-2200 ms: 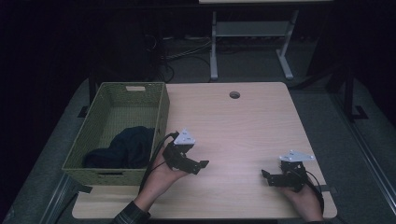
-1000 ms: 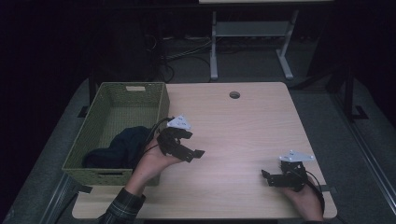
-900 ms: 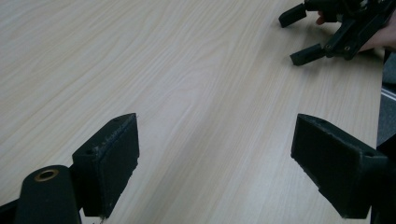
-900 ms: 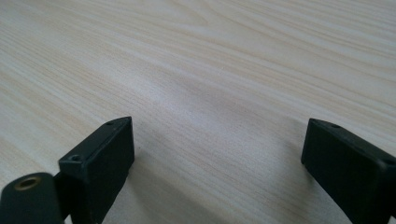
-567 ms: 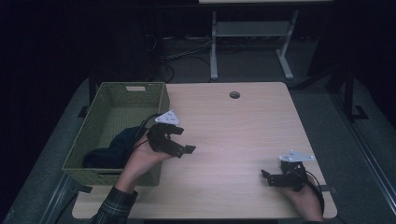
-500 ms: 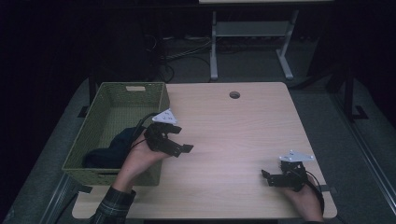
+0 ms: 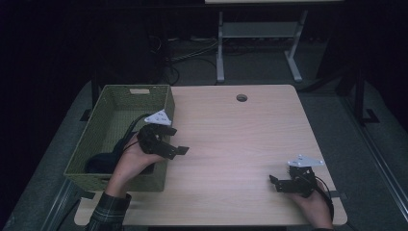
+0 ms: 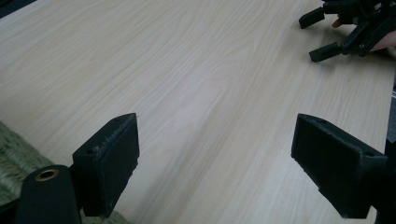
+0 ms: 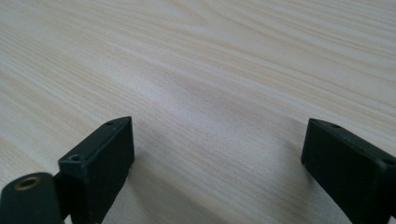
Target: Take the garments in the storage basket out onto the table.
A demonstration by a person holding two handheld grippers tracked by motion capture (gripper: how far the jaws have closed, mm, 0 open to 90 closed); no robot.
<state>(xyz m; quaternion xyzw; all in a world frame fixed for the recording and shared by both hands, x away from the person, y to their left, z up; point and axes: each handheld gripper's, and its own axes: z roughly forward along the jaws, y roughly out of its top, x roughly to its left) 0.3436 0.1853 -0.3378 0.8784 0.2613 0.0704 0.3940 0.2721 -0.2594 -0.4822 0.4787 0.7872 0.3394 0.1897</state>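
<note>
A green woven basket (image 7: 111,114) stands on the left part of the light wooden table (image 7: 240,139), with a dark cloth (image 7: 100,161) lying in its near end. My left gripper (image 7: 175,141) hovers open at the basket's right rim, jaws pointing right over the table. In the left gripper view its jaws (image 8: 219,140) are wide apart with nothing between them, and the basket's edge (image 8: 10,147) shows at lower left. My right gripper (image 7: 275,183) rests open near the table's front right corner. The right gripper view shows its jaws (image 9: 215,144) spread over bare wood.
A round cable hole (image 7: 241,97) sits near the table's far edge. Behind the table stands a white metal frame (image 7: 220,53) with cables on the dark floor. The other gripper (image 8: 348,28) appears at the top right of the left gripper view.
My left gripper has moved left and away from the table's middle to the basket's right rim, staying open. The right gripper has not moved.
</note>
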